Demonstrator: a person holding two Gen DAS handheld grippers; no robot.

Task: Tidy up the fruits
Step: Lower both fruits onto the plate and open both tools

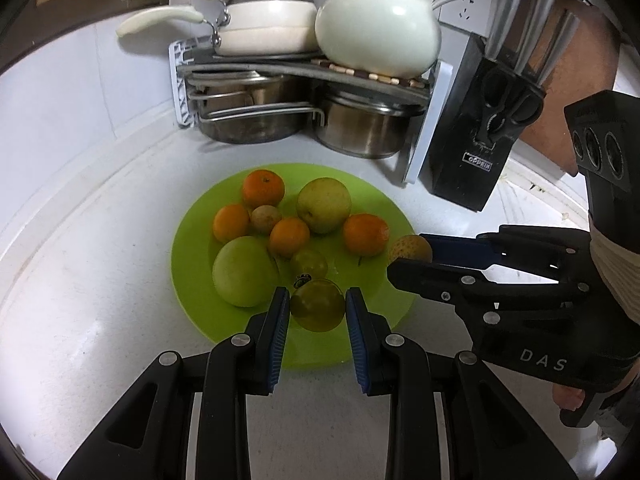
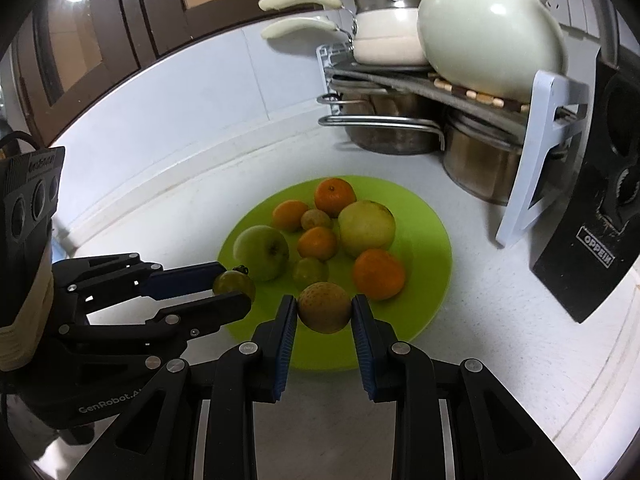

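Observation:
A green plate (image 1: 192, 264) (image 2: 424, 240) on the white counter holds several oranges (image 1: 263, 188), two green apples (image 1: 244, 272) (image 2: 262, 253) and small fruits. My left gripper (image 1: 318, 304) is shut on a dark green tomato (image 1: 317, 305) over the plate's near edge; it also shows in the right wrist view (image 2: 234, 285). My right gripper (image 2: 325, 308) is shut on a small brown-yellow fruit (image 2: 325, 307) over the plate's near rim; it also shows in the left wrist view (image 1: 410, 249).
A white rack (image 1: 424, 128) at the back holds steel pots (image 1: 360, 128), white pans (image 1: 264, 28) and a white ceramic pot (image 1: 376, 24). A black knife block (image 1: 476, 128) (image 2: 592, 232) stands at the right. A tiled wall runs behind.

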